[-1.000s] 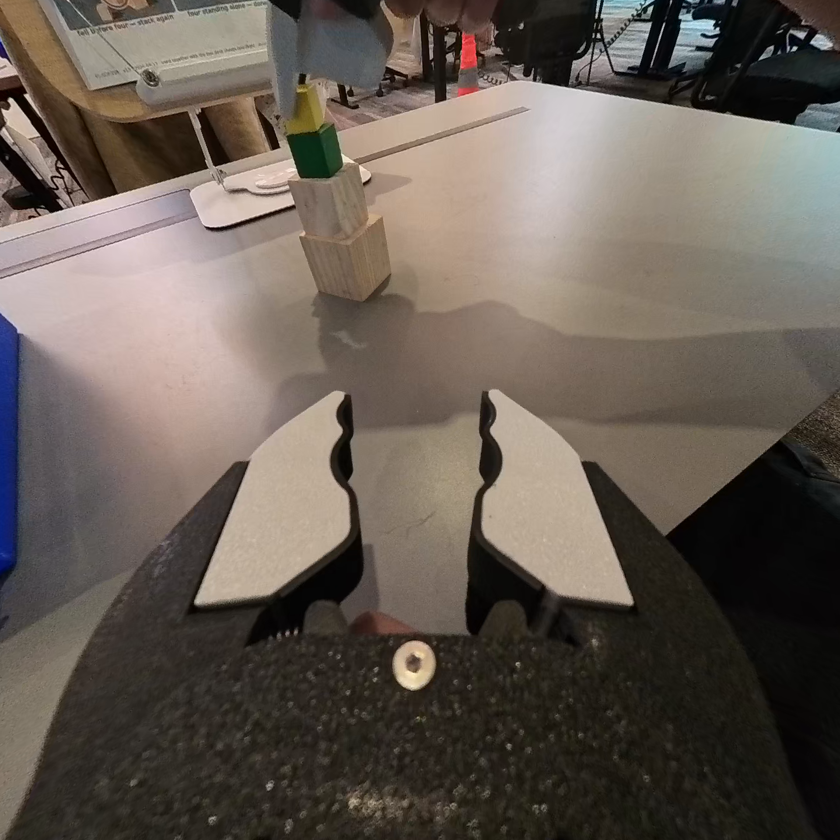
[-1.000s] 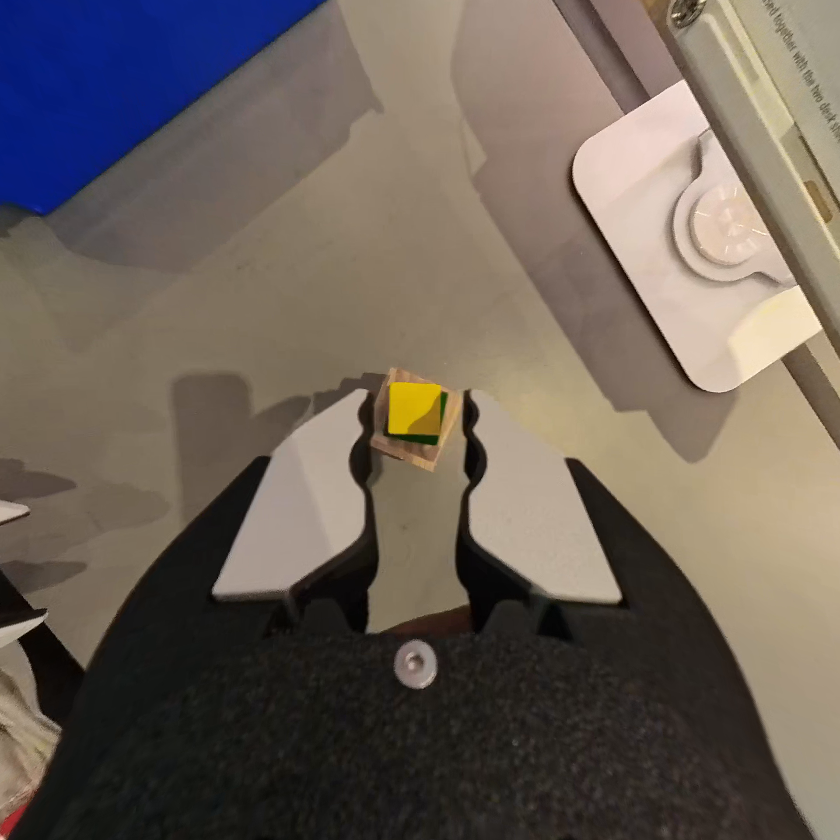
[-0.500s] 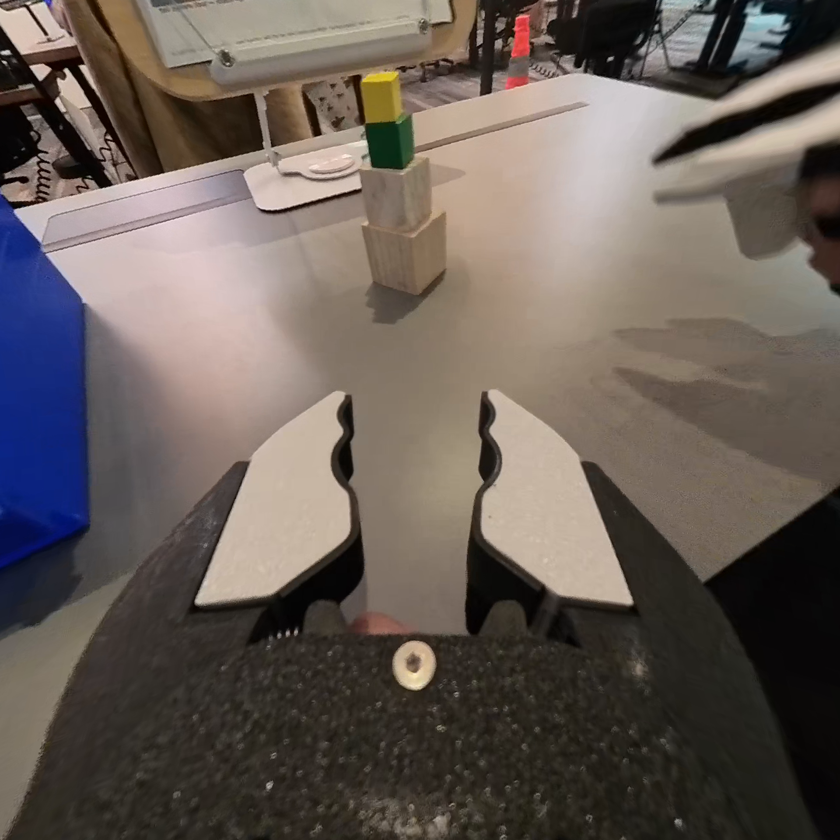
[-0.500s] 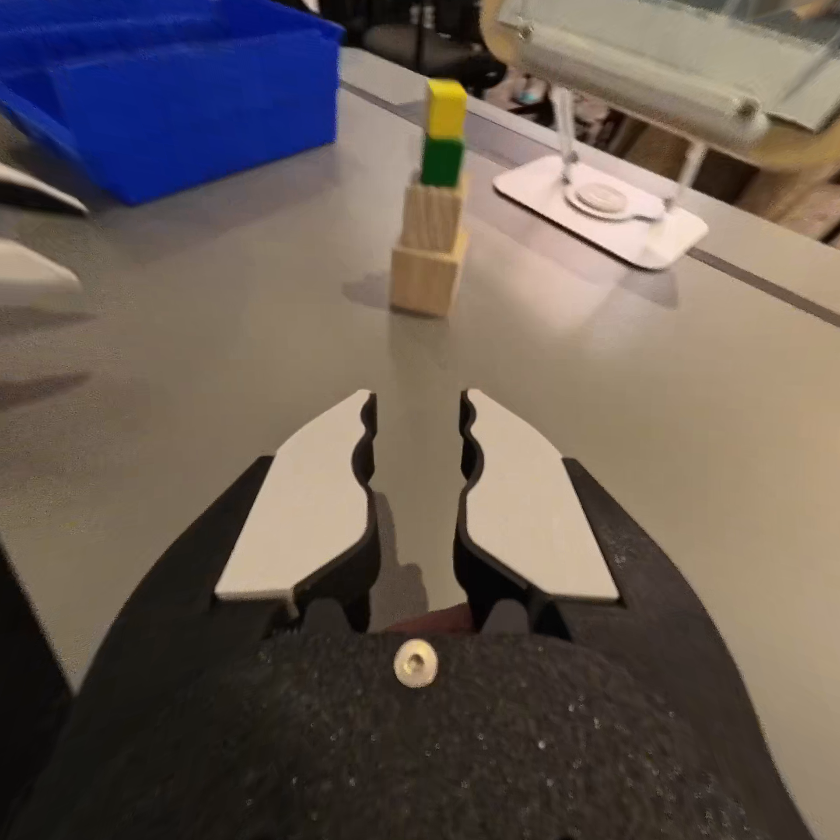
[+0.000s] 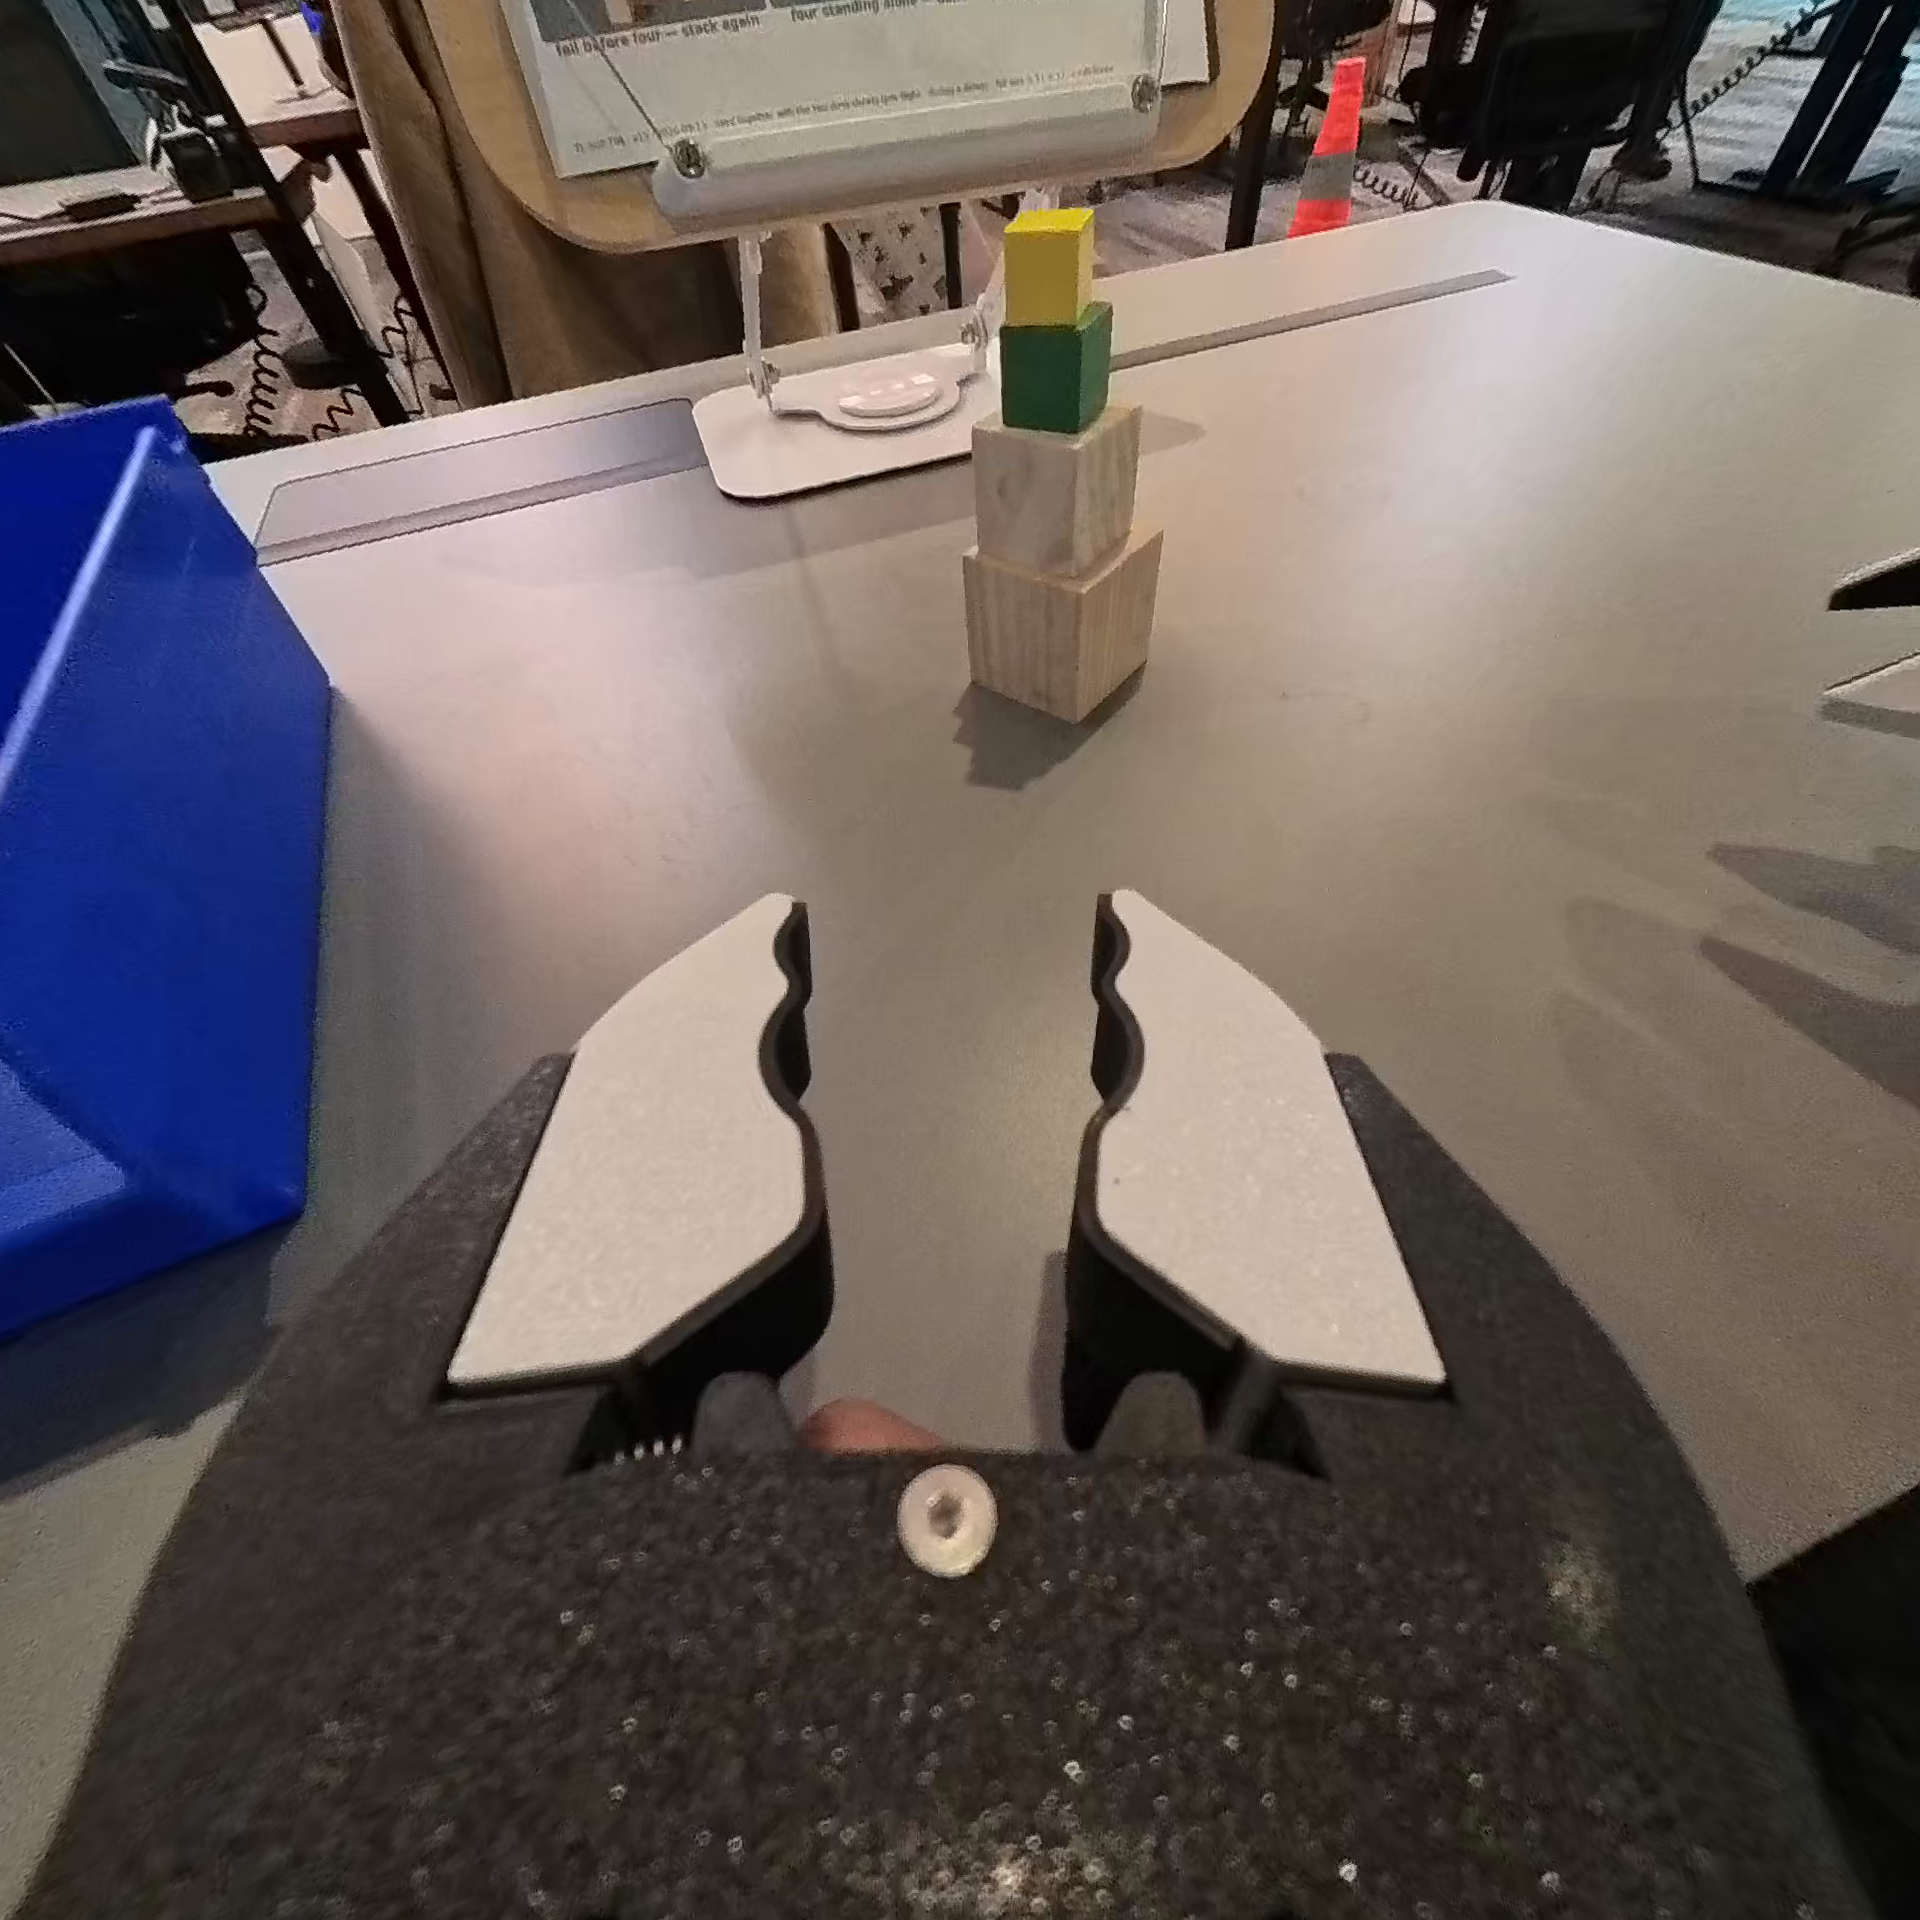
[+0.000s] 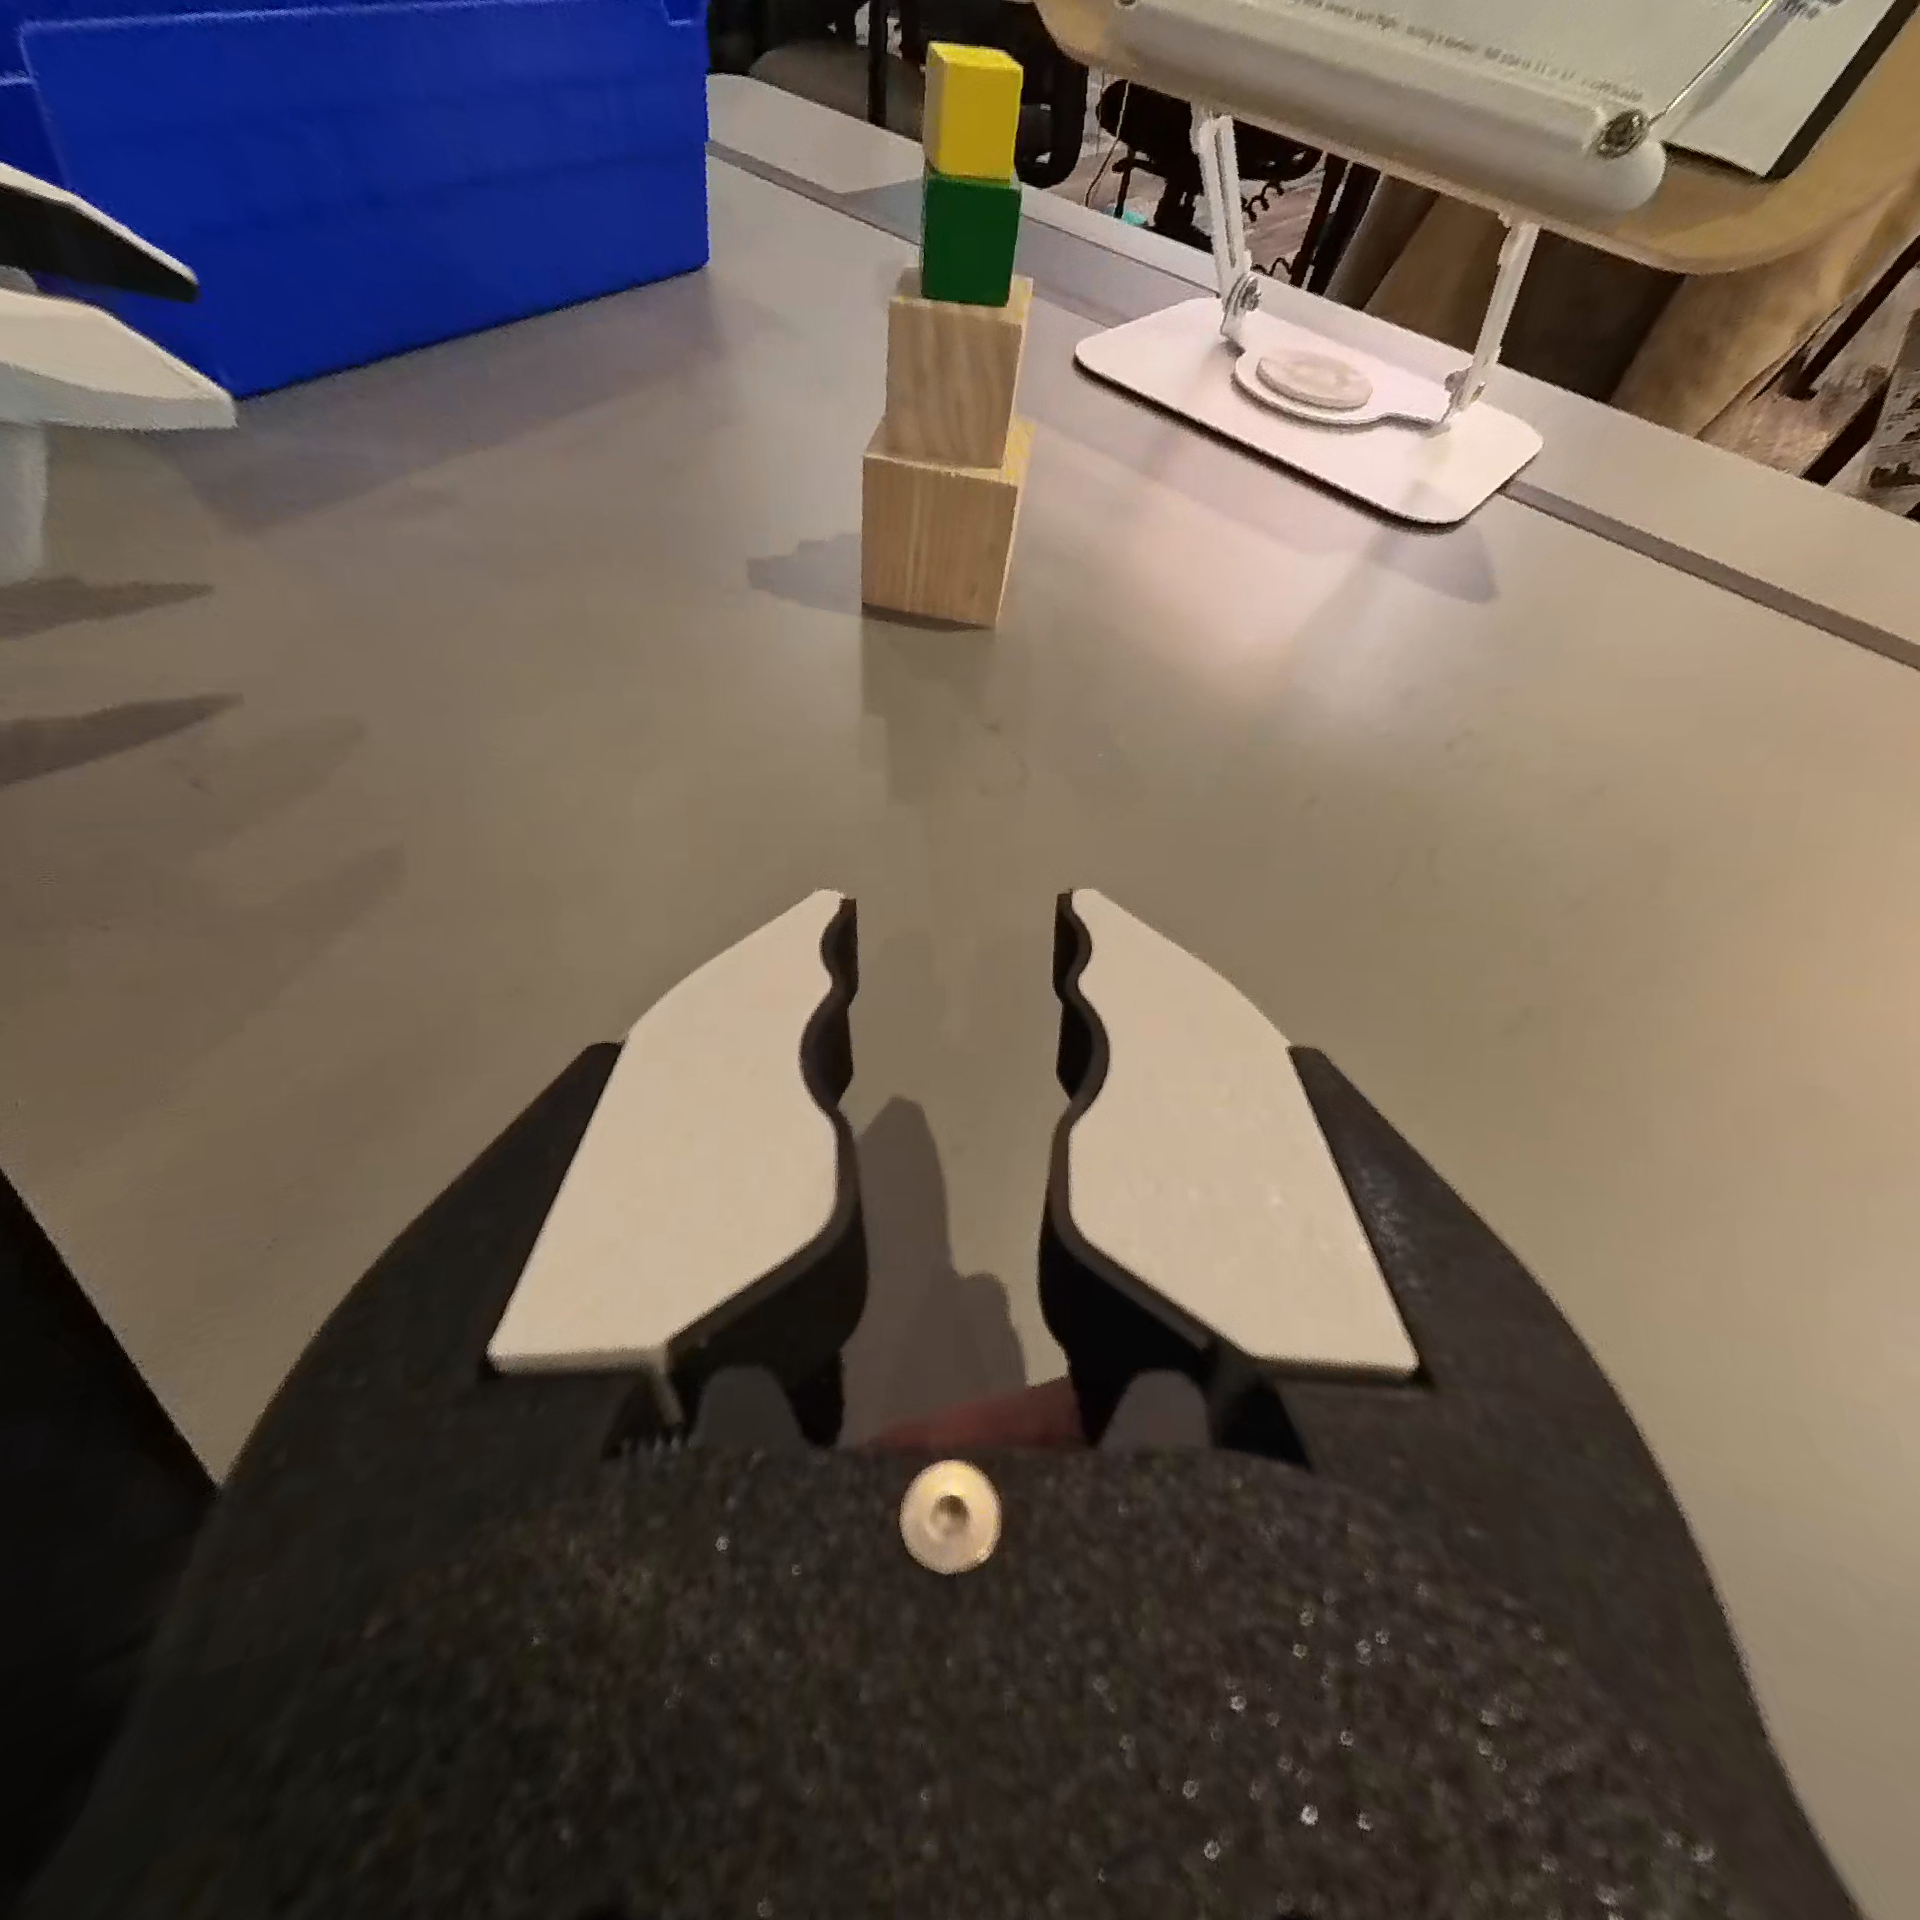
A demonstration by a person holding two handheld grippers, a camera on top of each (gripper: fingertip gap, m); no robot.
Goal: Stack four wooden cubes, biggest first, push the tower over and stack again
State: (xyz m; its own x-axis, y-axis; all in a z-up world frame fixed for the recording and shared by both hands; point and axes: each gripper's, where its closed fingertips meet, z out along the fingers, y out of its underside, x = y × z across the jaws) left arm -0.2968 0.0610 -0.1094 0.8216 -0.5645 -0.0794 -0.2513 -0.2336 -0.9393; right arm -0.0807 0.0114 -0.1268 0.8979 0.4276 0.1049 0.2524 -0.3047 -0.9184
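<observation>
A tower of four cubes stands on the grey table point(image 5: 1455, 623). The big plain wooden cube point(image 5: 1058, 632) is at the bottom, a smaller plain cube point(image 5: 1051, 490) on it, then a green cube point(image 5: 1051, 366) and a yellow cube point(image 5: 1047, 266) on top. The tower also shows in the right wrist view: big cube point(image 6: 940, 540), smaller cube point(image 6: 956, 366), green cube point(image 6: 969, 241), yellow cube point(image 6: 971, 109). My left gripper point(image 5: 948, 914) is open and empty, well short of the tower. My right gripper point(image 6: 956, 909) is open and empty, also well back.
A blue bin point(image 5: 135, 831) stands at the left, also in the right wrist view point(image 6: 364, 187). A white stand point(image 5: 831, 426) holding a board sits behind the tower, also in the right wrist view point(image 6: 1320, 426). The other gripper's fingers point(image 6: 94, 364) show at the left edge. The smaller plain cube point(image 5: 1051, 490) sits 15 cm or so from the ends of my left fingers.
My right gripper let go of the yellow cube on top of the tower and pulled back and down to the table's near side. The left view shifted, bringing the blue bin into sight.
</observation>
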